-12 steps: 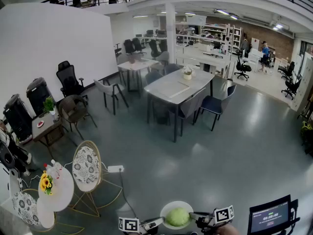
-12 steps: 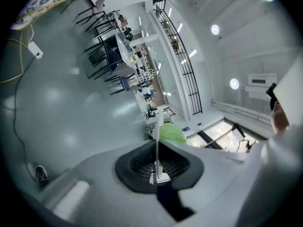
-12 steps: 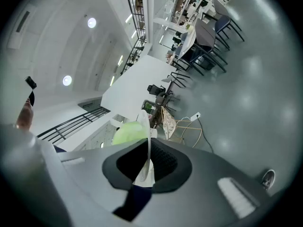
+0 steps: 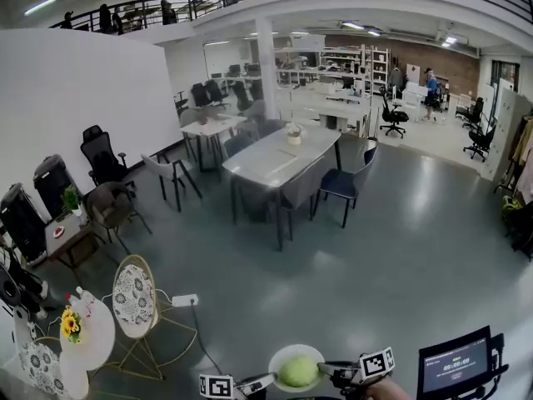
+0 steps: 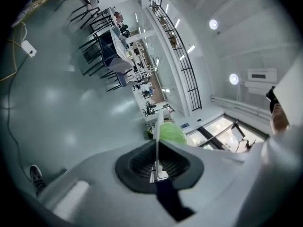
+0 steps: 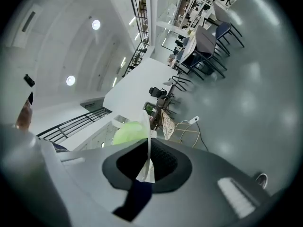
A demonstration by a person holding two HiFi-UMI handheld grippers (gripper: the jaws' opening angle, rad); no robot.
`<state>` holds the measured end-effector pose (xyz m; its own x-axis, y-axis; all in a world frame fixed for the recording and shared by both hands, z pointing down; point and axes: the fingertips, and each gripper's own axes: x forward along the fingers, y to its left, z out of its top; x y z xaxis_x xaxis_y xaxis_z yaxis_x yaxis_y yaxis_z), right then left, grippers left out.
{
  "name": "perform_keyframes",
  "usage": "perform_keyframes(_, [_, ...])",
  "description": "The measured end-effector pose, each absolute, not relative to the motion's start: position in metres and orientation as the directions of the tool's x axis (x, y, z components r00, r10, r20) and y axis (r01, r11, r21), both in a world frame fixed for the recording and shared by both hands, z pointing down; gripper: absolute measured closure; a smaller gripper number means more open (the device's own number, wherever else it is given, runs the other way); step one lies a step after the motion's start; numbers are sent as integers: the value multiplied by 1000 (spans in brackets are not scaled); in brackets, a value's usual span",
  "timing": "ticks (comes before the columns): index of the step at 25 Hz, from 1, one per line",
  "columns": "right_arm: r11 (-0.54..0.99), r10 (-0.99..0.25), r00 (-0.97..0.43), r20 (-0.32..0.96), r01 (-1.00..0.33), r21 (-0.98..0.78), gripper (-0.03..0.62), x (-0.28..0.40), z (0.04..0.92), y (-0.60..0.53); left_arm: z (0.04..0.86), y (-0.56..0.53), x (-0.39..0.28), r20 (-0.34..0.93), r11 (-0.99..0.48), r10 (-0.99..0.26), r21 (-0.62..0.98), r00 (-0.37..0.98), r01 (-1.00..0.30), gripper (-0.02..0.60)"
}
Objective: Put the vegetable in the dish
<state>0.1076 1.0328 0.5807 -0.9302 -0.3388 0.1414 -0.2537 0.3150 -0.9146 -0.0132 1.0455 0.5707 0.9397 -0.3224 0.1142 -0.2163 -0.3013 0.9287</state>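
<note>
Pinching the dish (image 4: 286, 353) rim with left claw (image 4: 265, 380) and right claw (image 4: 328, 367), you are holding the vegetable (image 4: 298, 372) inside; keep both sides level.

Green vegetable (image 4: 298, 372), white dish (image 4: 286, 353)

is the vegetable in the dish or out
In. The head view shows the green vegetable sitting inside the white dish.

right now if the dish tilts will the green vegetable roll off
Probably: the vegetable looks round and lies loose. The dish looks shallow, so its rim may not stop it. The left tongs and right tongs pinch only its edges, so it could tilt.
</note>
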Motion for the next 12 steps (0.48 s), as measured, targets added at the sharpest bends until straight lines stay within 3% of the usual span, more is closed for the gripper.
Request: perform_keyframes(12, [365, -328, -943, 64, -188, -912, 577, 158, 576, 1042, 572, 1055, 40, 131, -305, -335, 922, 933, -239, 568])
